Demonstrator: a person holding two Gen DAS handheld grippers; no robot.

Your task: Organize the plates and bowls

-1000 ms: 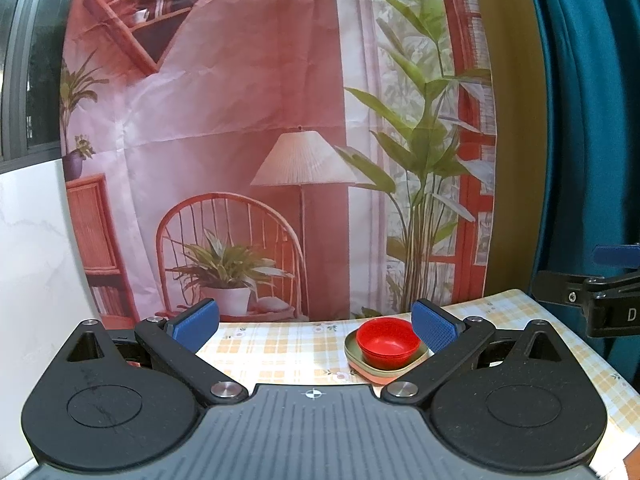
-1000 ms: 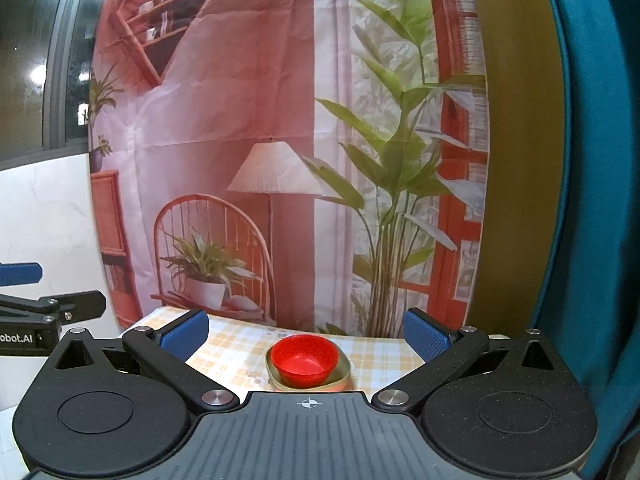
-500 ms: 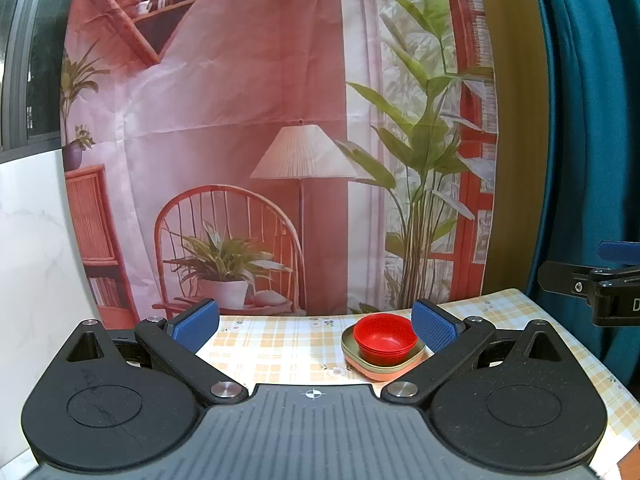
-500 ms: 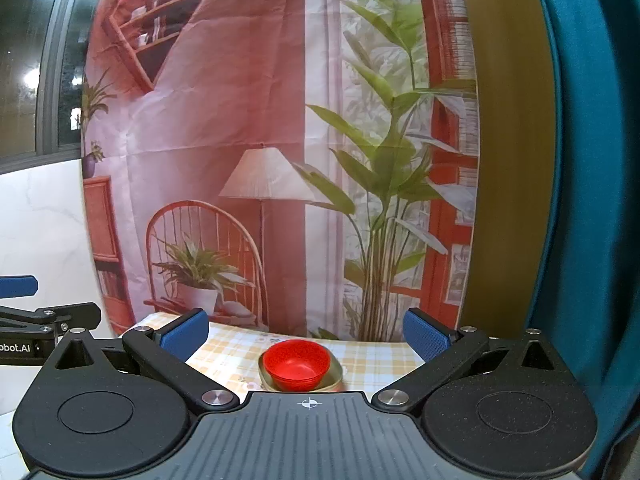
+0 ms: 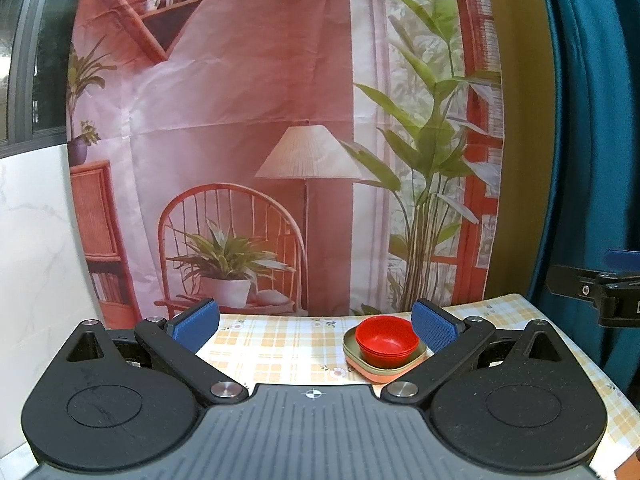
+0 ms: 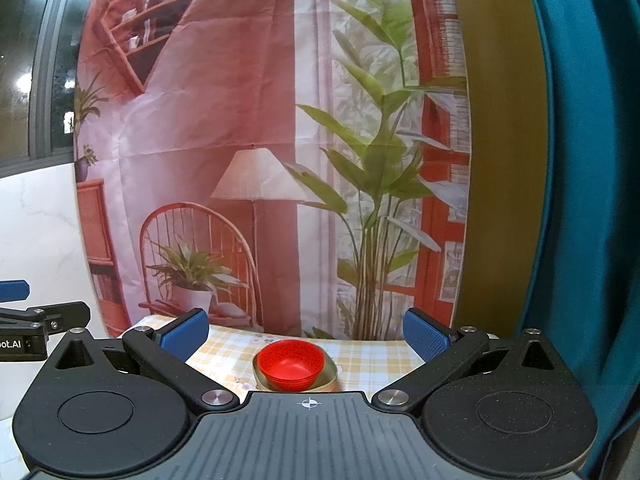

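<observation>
Left wrist view: left gripper (image 5: 315, 323) has its blue-padded fingers (image 5: 433, 325) spread wide, nothing between them, raised clear of the checked tablecloth (image 5: 280, 344). Just inside the right-hand pad in frame sit the red bowls (image 5: 386, 341) (nested stack; rims of at least two or three visible), resting in an olive-green plate (image 5: 352, 350) that lies on a salmon-pink plate (image 5: 380, 377). The stack stands near the table's far edge, in front of the printed backdrop (image 5: 248, 120) of a lamp, wicker chair and plants. Part of the right gripper (image 5: 600, 296) shows at the right frame edge, beside the teal curtain (image 5: 588, 120).

Right wrist view: right gripper (image 6: 305, 336) likewise splayed open and holding nothing. Red bowls (image 6: 290, 364) and olive-green plate (image 6: 330, 372) lie roughly centred between its pads, well beyond the tips. The left gripper's arm (image 6: 40, 320) enters from the left edge.
</observation>
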